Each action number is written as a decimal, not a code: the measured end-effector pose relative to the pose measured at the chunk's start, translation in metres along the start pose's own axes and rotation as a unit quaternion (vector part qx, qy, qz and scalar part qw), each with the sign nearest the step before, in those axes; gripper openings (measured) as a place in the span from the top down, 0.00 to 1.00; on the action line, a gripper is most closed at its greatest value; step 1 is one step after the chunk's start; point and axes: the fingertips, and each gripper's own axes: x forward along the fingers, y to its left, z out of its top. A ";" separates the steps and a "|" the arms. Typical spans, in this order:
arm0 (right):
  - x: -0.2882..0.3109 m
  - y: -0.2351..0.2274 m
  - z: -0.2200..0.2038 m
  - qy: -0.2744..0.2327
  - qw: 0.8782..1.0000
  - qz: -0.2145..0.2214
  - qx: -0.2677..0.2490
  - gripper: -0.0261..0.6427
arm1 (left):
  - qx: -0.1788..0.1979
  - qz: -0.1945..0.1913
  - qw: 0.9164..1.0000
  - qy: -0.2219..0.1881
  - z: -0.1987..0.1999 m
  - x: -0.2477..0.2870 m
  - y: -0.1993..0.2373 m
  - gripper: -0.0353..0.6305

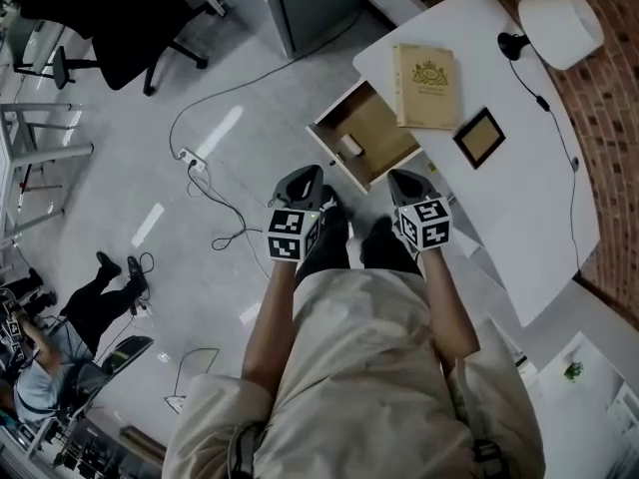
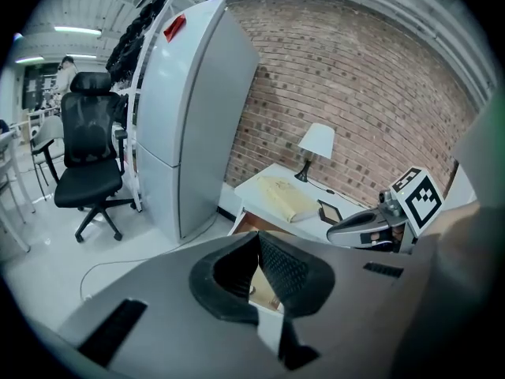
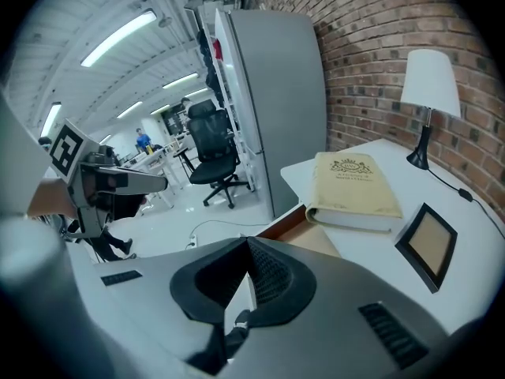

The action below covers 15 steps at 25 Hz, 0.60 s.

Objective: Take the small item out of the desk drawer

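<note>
1. Edges & room: white desk [image 1: 519, 198] stands against a brick wall [image 1: 609, 118]. The drawer [image 1: 384, 118] is pulled fully out from the desk's front edge, over bare floor [image 1: 230, 78]. There is free space above the drawer & on both sides of it.
2. Task obj.: the small item [image 1: 350, 146], a pale block, lies on the drawer bottom near the front panel, about mid-width & clear of the walls.
3. Tools: left gripper [image 1: 300, 180] & right gripper [image 1: 407, 182] hover just short of the drawer's front panel, one toward each front corner, touching nothing. Both have jaws closed tip to tip w/ nothing between them.
4. Surroundings:
   - A book [image 1: 426, 86] lies at the desk's front edge, directly over the drawer opening.
   - A picture frame [image 1: 479, 138] lies just beside the book.
   - A lamp [image 1: 559, 26] stands at the far corner.
   - A grey cabinet [image 2: 189, 117], an office chair [image 2: 87, 164] & a floor cable [image 1: 200, 118] are all well apart from the drawer.
5. Hidden or unclear: in both gripper views the gripper bodies cover most of the drawer, so the item can't be made out there. The desk's near end is cut off by the person's right arm [image 1: 449, 307].
</note>
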 end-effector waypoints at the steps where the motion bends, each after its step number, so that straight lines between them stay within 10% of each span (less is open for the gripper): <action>1: 0.002 -0.002 0.000 0.001 1.000 -0.002 0.000 0.93 | 0.000 -0.003 1.000 0.003 -0.002 0.003 0.000 0.92; 15: 0.056 -0.011 -0.008 0.014 1.000 0.025 0.011 0.93 | -0.017 -0.001 0.999 0.029 -0.026 0.036 0.003 0.92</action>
